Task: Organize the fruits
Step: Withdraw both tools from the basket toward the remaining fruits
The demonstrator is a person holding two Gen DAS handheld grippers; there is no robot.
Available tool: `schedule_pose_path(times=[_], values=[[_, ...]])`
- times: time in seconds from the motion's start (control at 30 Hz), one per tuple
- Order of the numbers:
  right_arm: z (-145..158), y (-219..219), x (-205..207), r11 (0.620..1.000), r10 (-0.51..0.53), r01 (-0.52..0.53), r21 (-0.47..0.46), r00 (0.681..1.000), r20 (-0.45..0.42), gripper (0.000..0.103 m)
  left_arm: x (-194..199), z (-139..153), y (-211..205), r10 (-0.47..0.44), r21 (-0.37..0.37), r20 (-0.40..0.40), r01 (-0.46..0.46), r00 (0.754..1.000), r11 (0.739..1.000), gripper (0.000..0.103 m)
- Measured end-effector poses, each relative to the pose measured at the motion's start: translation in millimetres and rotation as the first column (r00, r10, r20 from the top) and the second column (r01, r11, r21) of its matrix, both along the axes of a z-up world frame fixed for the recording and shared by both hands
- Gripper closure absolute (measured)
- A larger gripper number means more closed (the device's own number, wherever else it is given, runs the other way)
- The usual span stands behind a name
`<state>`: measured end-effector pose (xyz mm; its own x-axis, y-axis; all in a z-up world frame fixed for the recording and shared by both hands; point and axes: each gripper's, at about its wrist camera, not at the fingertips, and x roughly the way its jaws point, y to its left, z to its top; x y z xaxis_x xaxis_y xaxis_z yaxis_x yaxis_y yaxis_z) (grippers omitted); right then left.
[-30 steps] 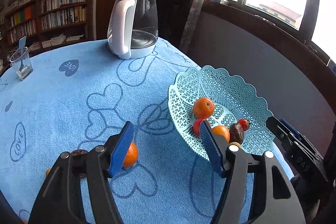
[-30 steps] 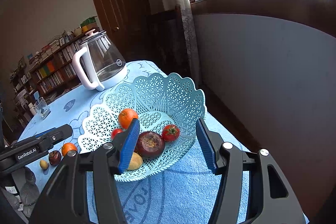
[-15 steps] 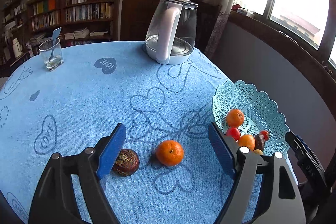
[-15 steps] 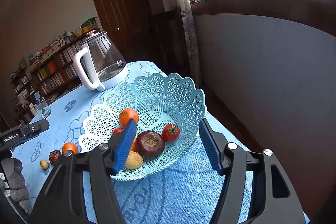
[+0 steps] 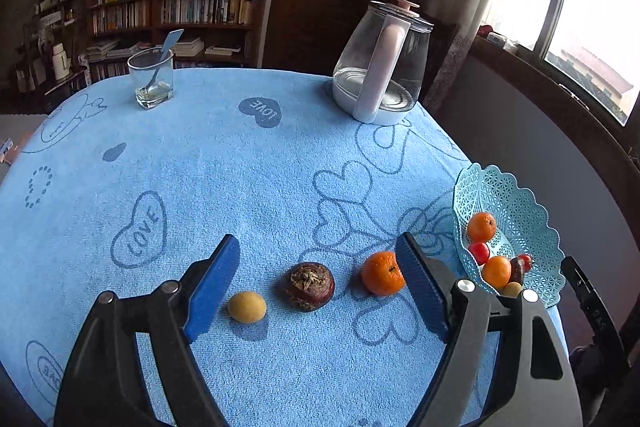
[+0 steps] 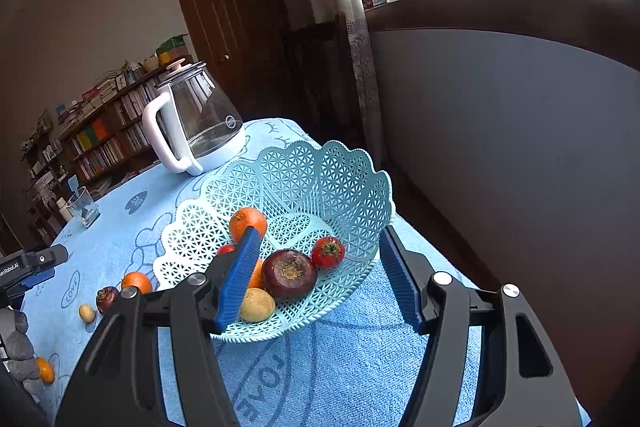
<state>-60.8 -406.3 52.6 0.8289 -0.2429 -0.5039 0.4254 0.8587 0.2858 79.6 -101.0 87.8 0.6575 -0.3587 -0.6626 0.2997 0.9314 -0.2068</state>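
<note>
Now mangosteen (image 5: 309, 286) centred between spread left jaws, untouched

"LOVE" in hearts on blue tablecloth (image 5: 256, 187); "GenRobot.AI" on left gripper (image 6: 24, 265).

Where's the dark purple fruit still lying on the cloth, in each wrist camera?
Left wrist: loose mangosteen at bottom centre, between the open fingers, flanked by a small yellow fruit and an orange.
Right wrist: same mangosteen at far left, small, beside that orange.
Shared landmark: glass kettle.
</note>
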Motion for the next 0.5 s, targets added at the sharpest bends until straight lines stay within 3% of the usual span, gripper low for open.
schedule_pose_path(times=[0.2, 0.5], values=[[8, -3, -6, 0.996, 0.028, -0.030, 0.080, 0.999, 0.031, 0.039, -5, 9, 18, 0.044, -0.005, 0.037, -0.043, 0.998, 0.999, 0.023], [17, 30, -4, 0.991, 0.121, -0.123, 0.057, 0.992, 0.044, 0.039, 1, 7, 43, 0.095, -0.027, 0.024, -0.094, 0.995, 0.995, 0.023]])
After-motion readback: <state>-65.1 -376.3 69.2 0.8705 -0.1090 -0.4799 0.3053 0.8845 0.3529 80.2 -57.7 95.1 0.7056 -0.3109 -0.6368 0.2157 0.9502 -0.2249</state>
